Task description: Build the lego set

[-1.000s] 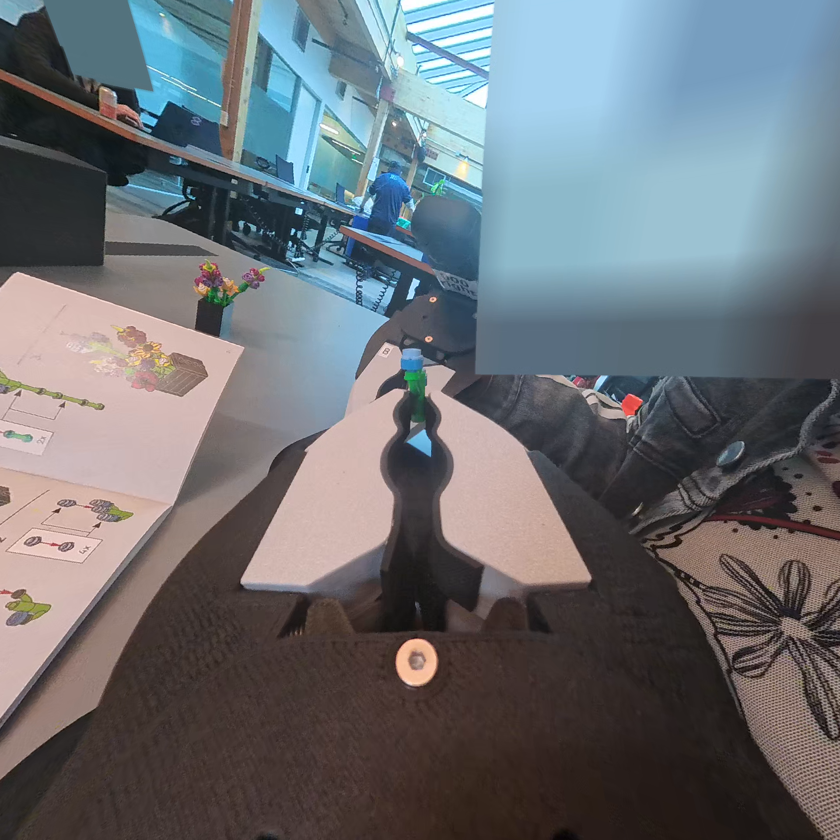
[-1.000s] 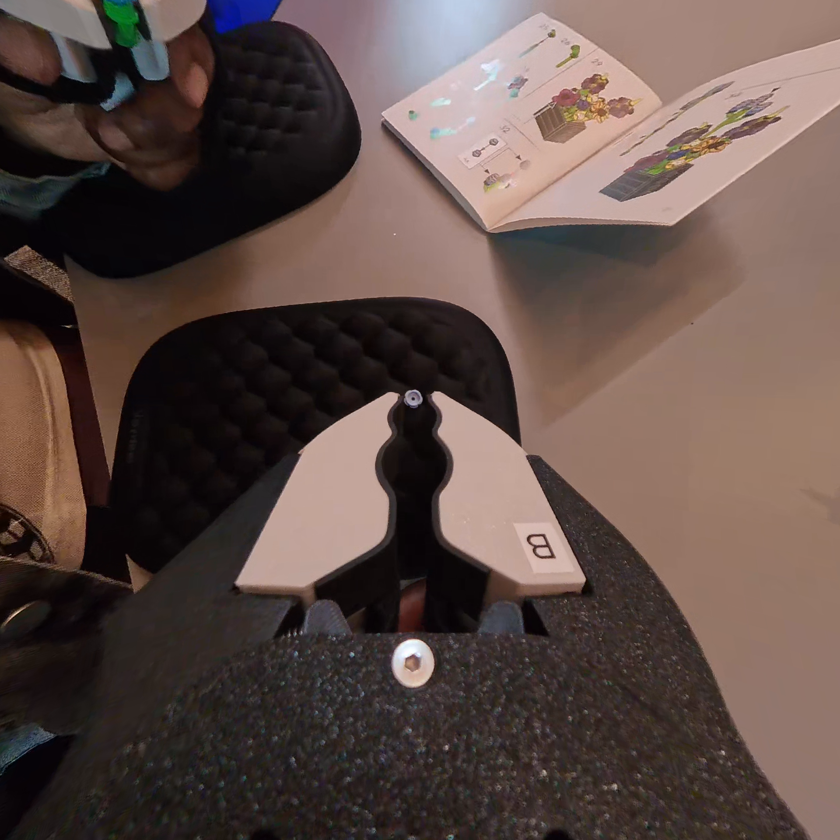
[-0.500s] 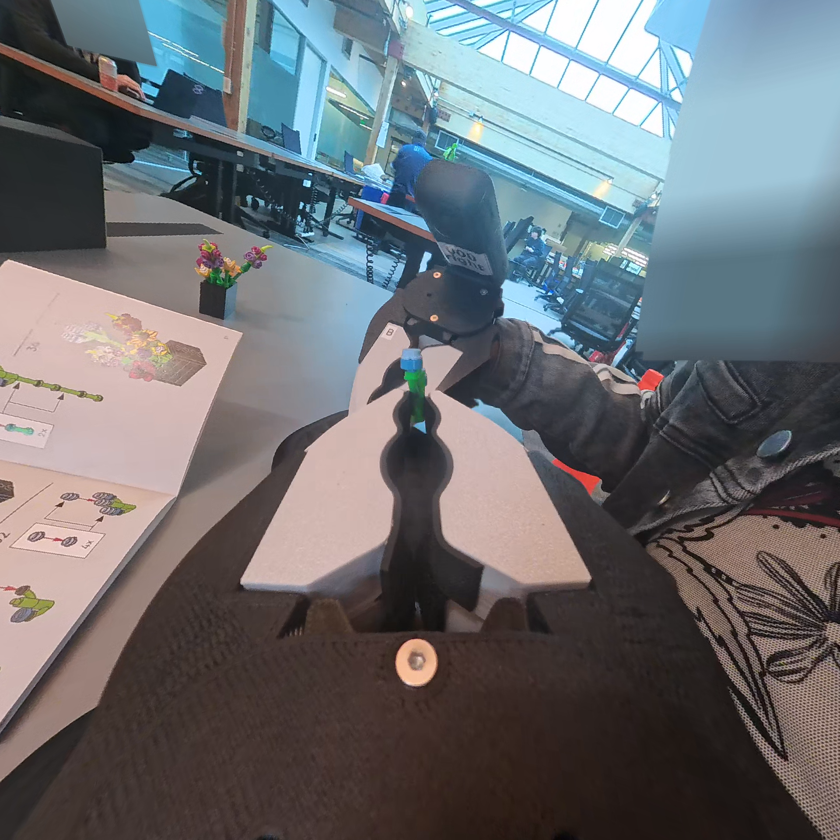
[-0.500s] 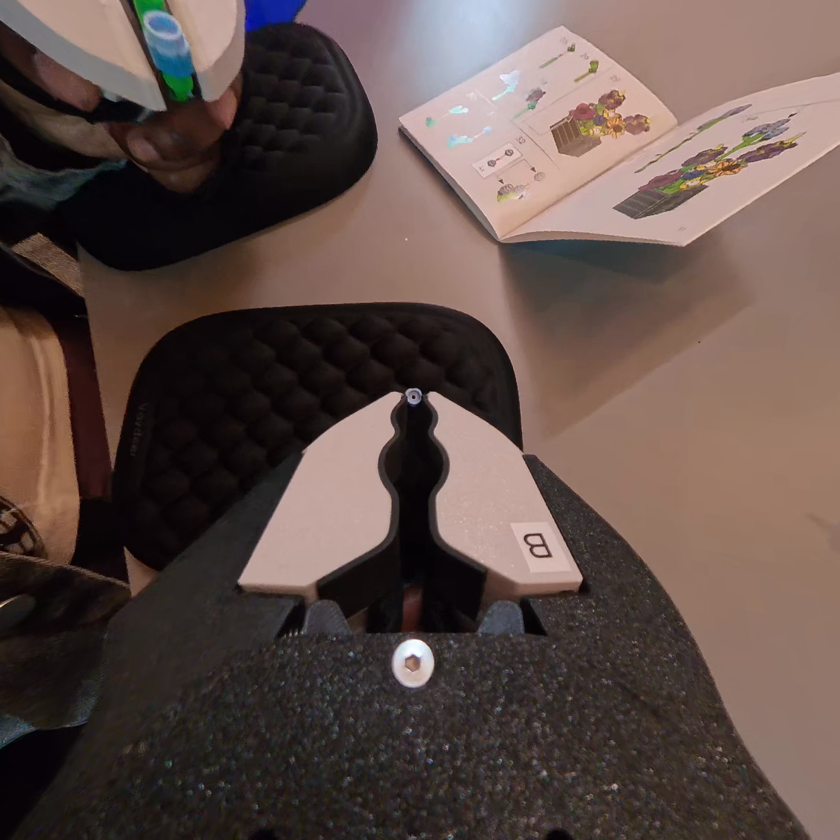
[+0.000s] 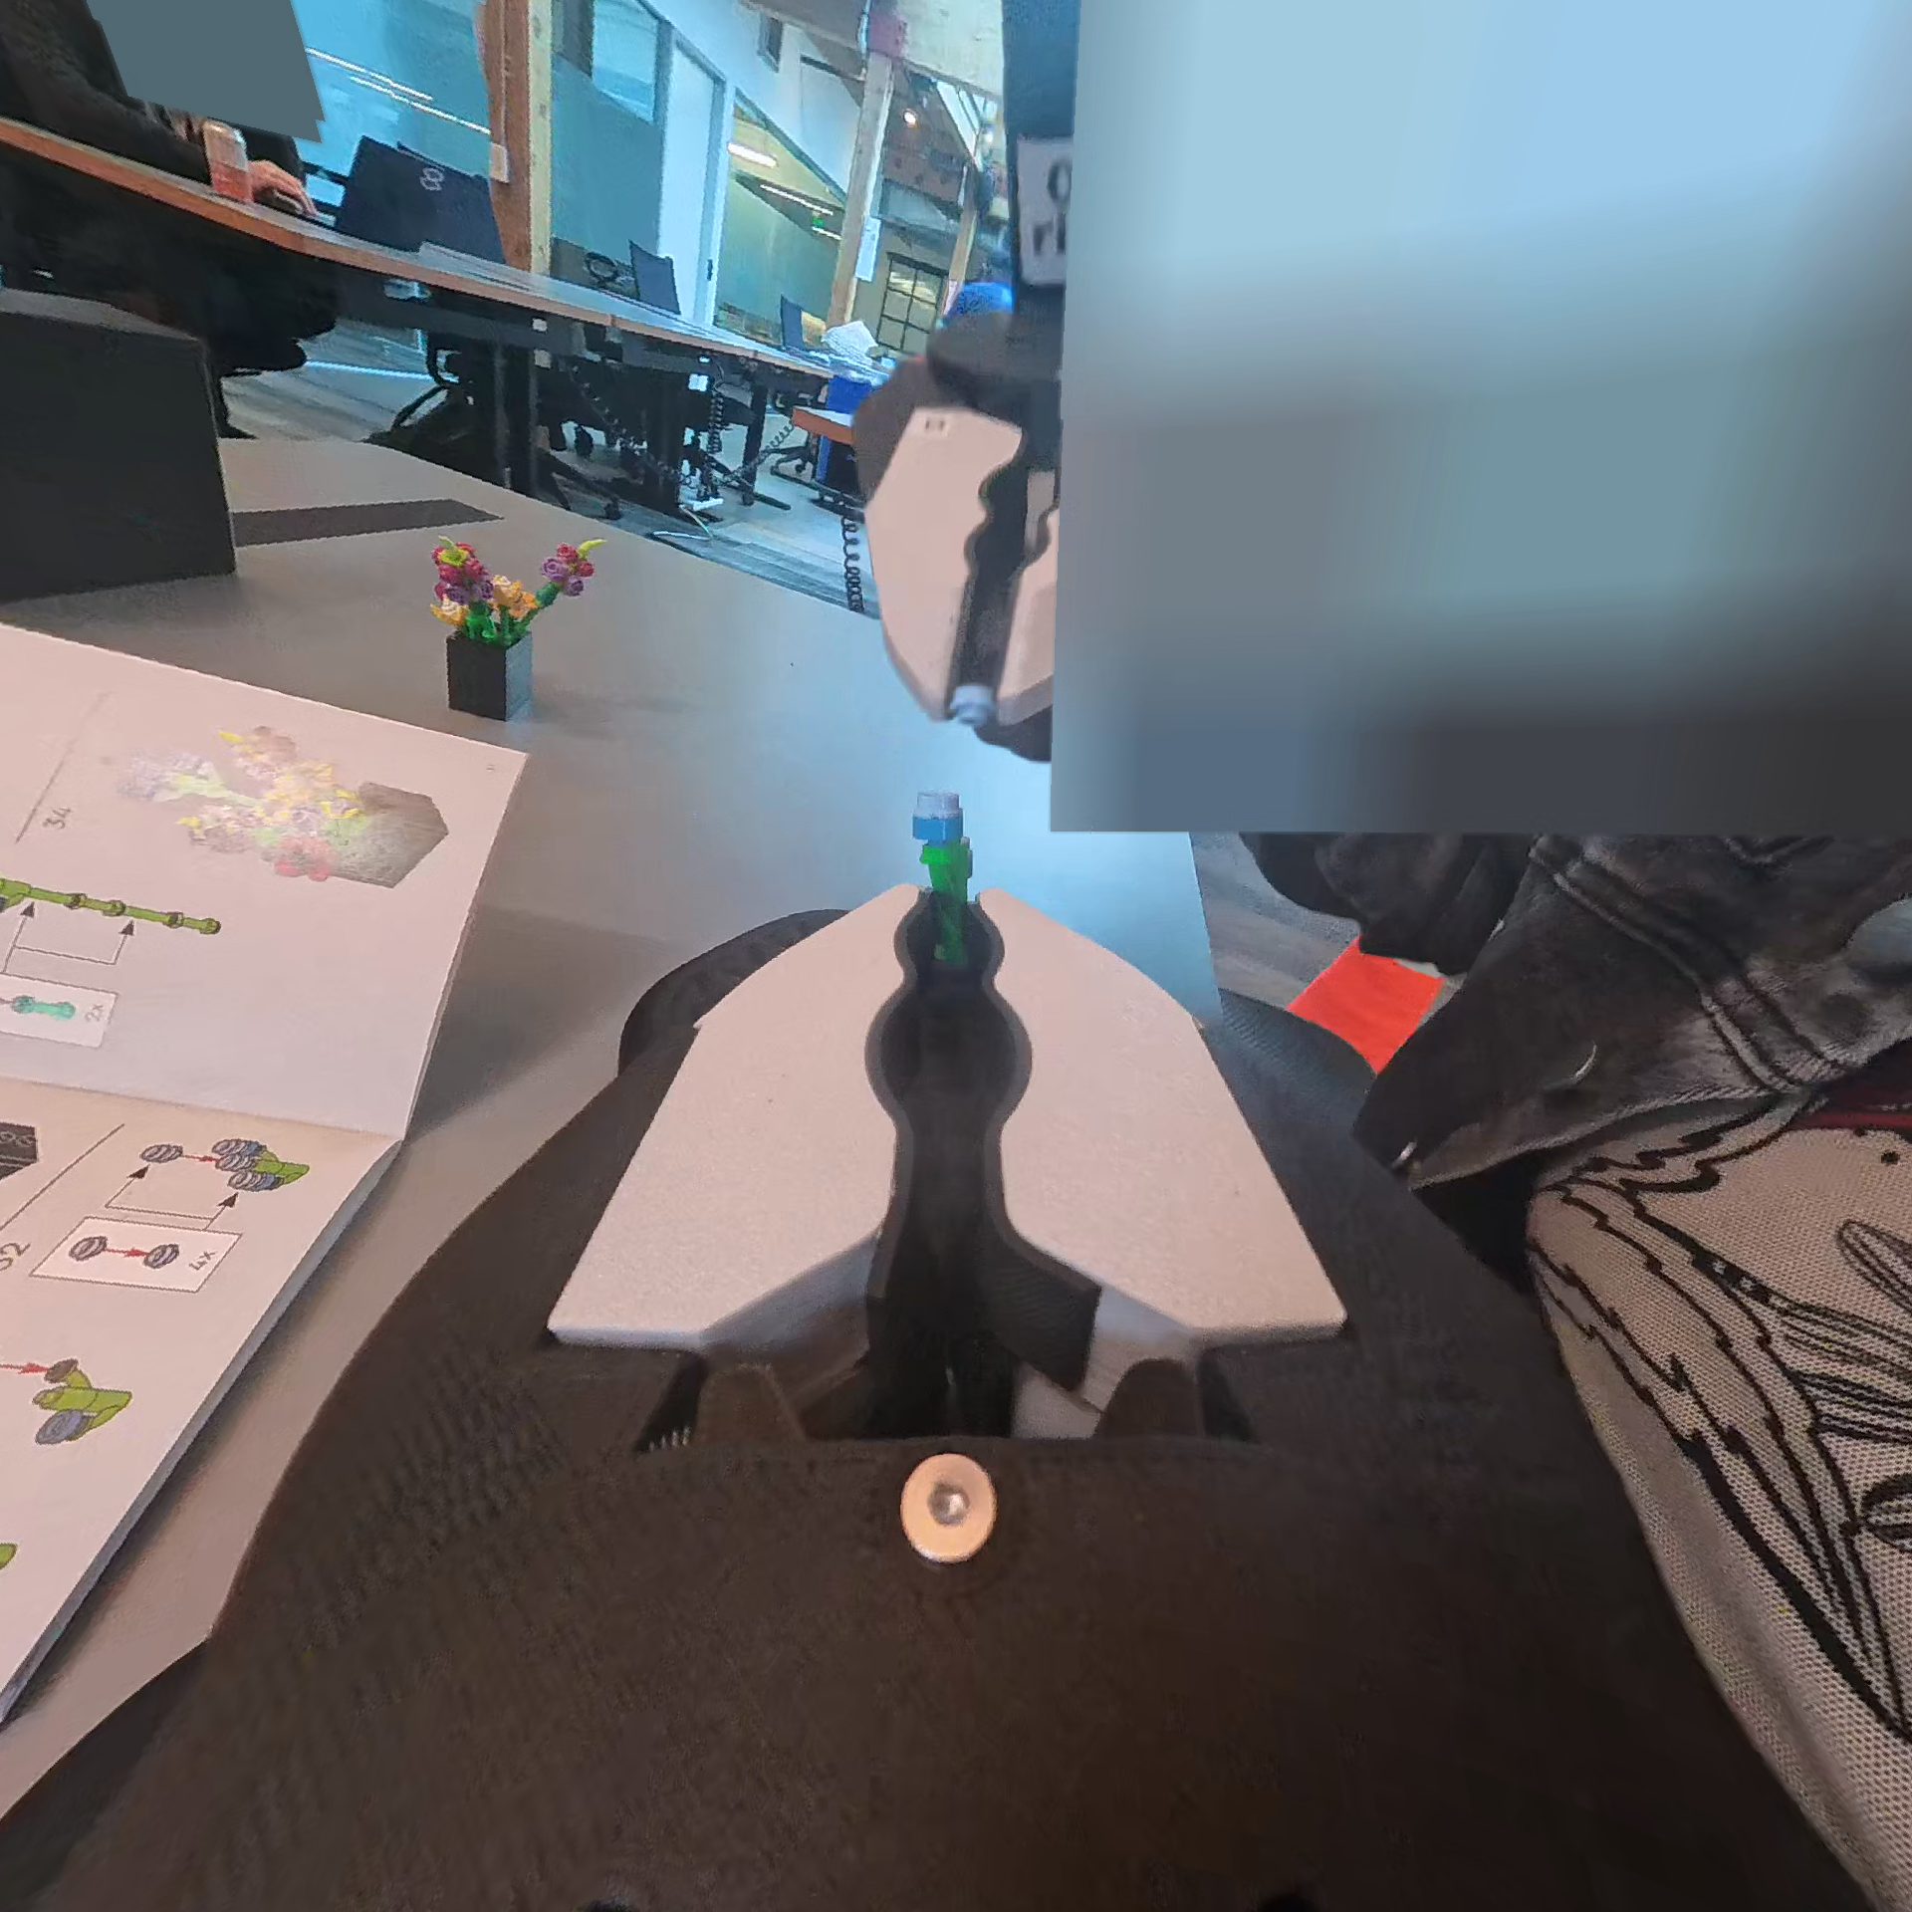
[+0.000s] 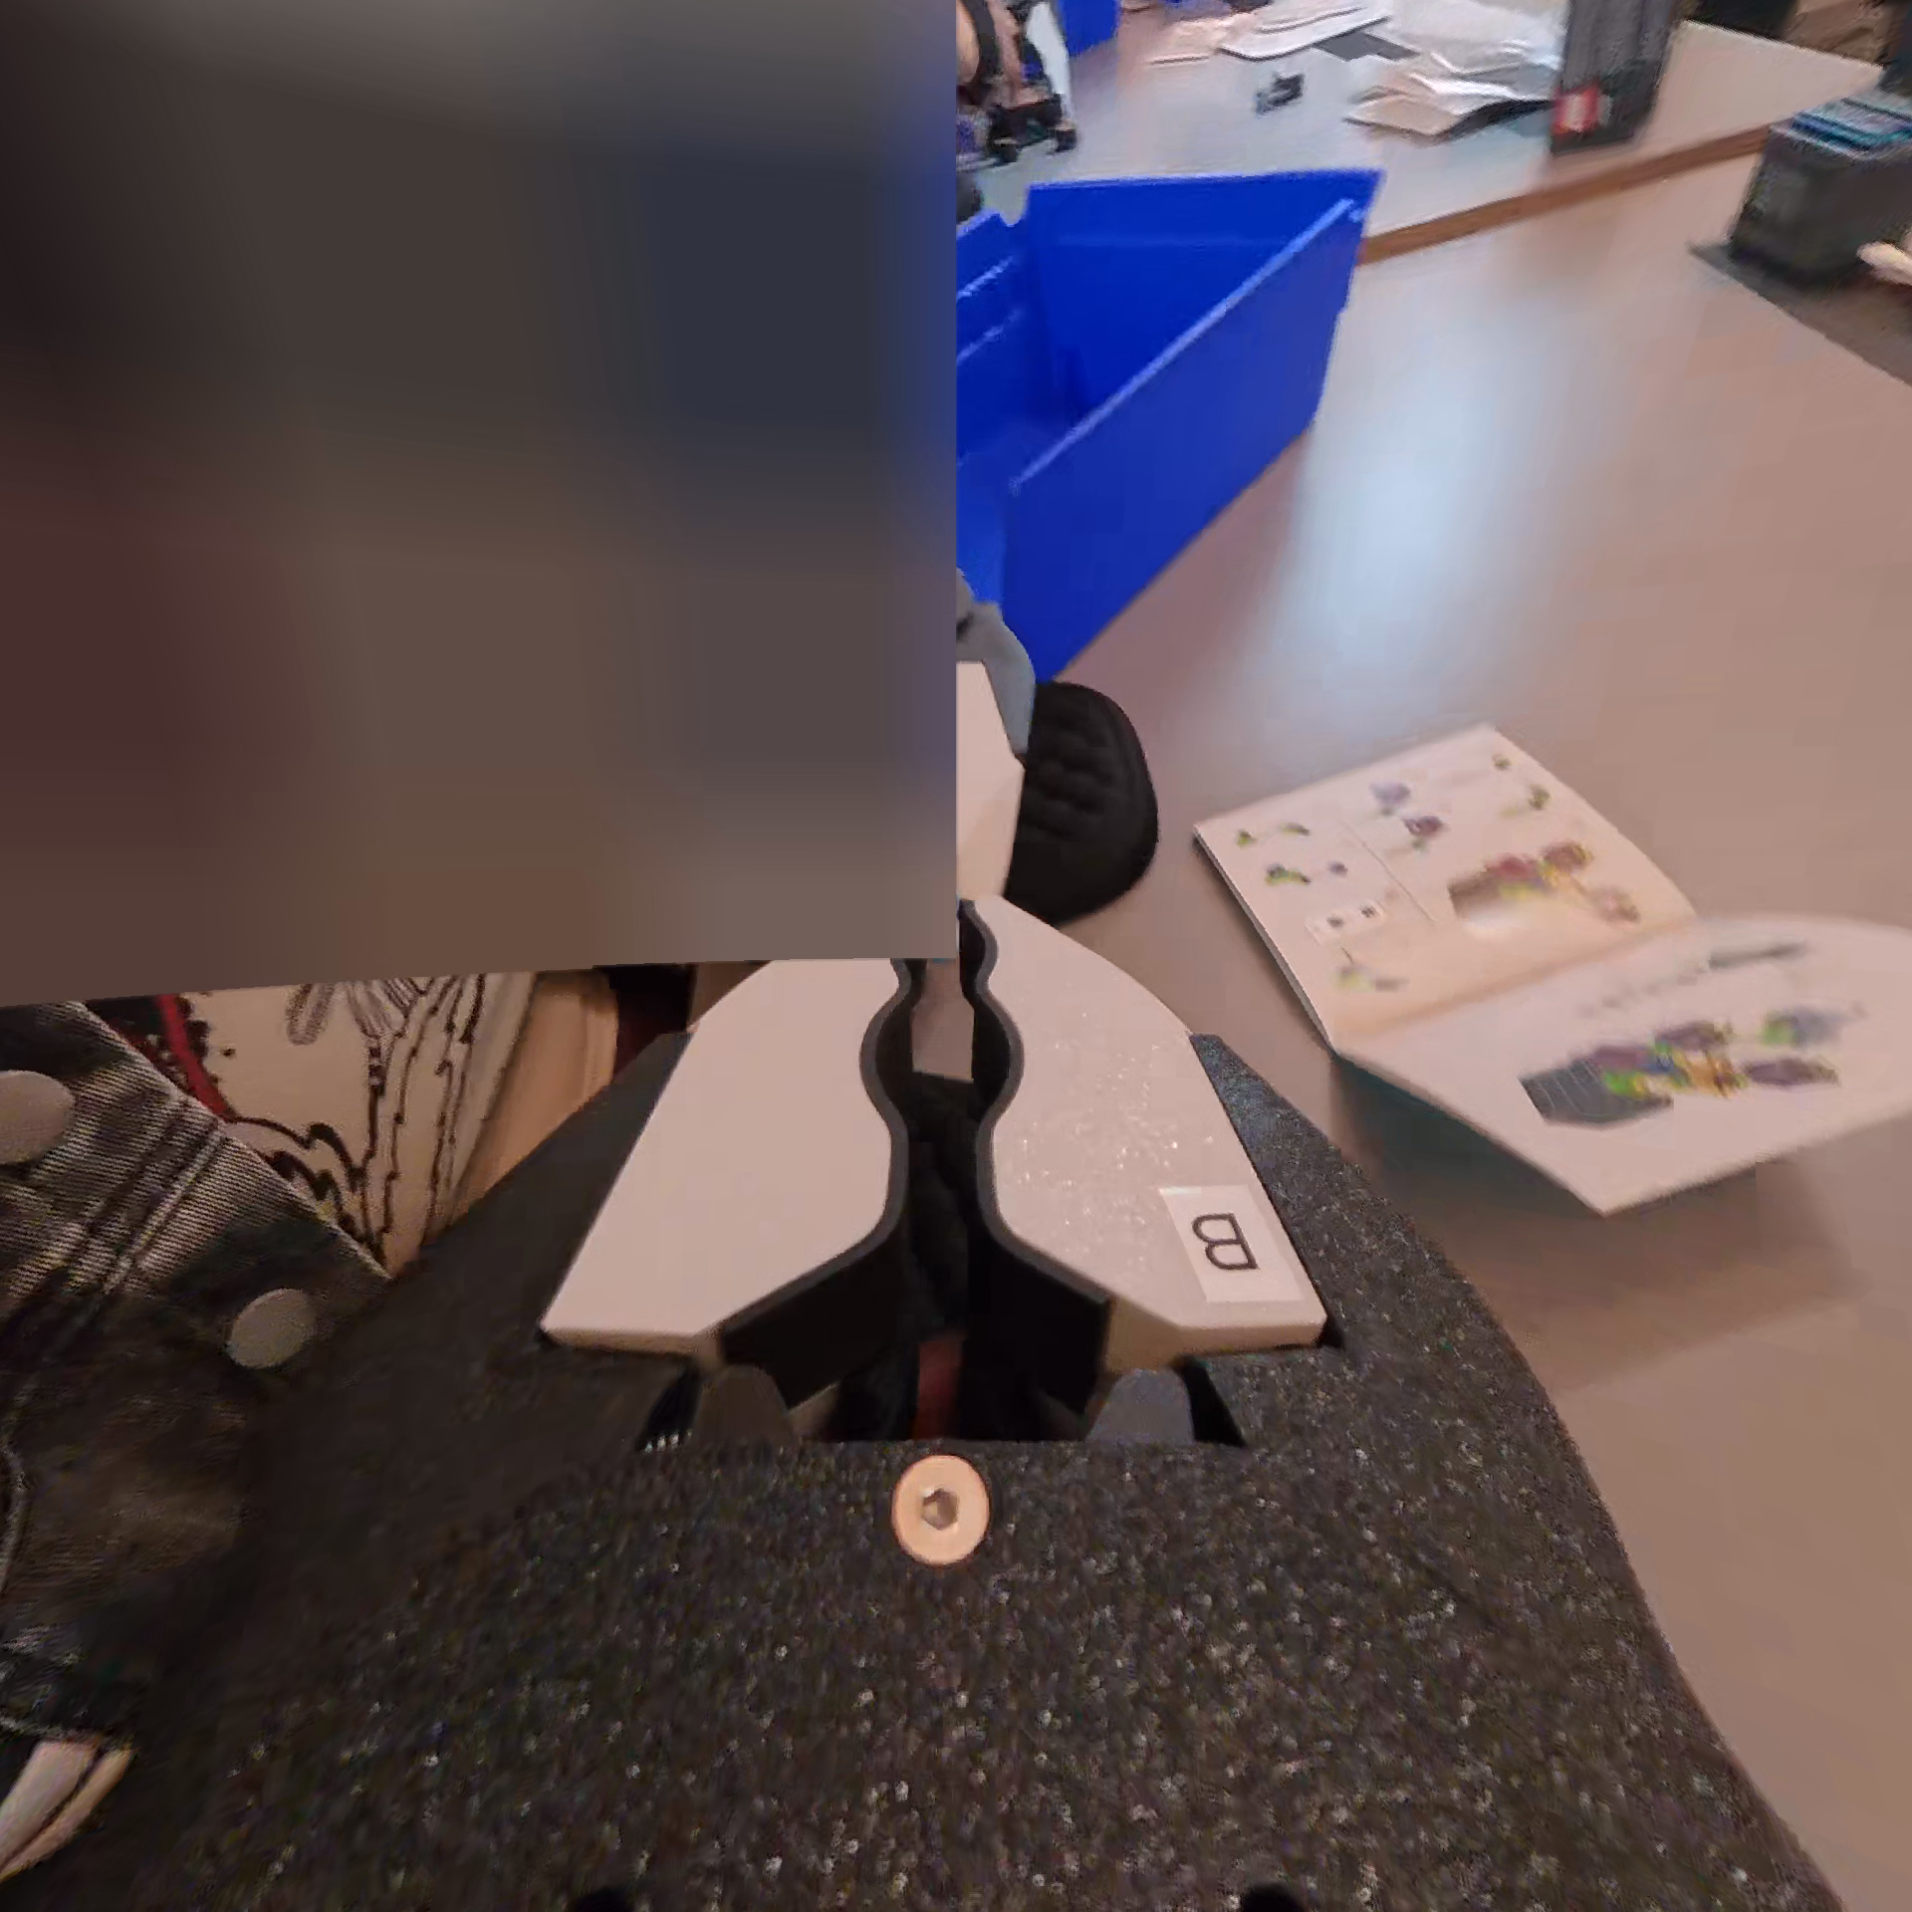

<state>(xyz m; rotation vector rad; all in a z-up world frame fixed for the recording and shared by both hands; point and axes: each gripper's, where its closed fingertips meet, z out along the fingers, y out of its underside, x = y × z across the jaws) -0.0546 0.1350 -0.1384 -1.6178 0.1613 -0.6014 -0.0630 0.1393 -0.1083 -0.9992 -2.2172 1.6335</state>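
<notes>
Booklet (image 5: 207,931) lies left on my surface (image 5: 724,745), flower pot (image 5: 491,631) beyond; my left gripper (image 5: 947,900) jaws pinch green stem (image 5: 947,900), right gripper (image 5: 973,709) jaws pinch a pale stud (image 5: 971,704) above it.

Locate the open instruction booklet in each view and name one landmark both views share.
Left wrist view: the open white instruction booklet lies flat on the grey table, along the left edge.
Right wrist view: the booklet lies at right of centre, blurred.
Shared landmark: the person's black-and-white floral shirt.
</notes>
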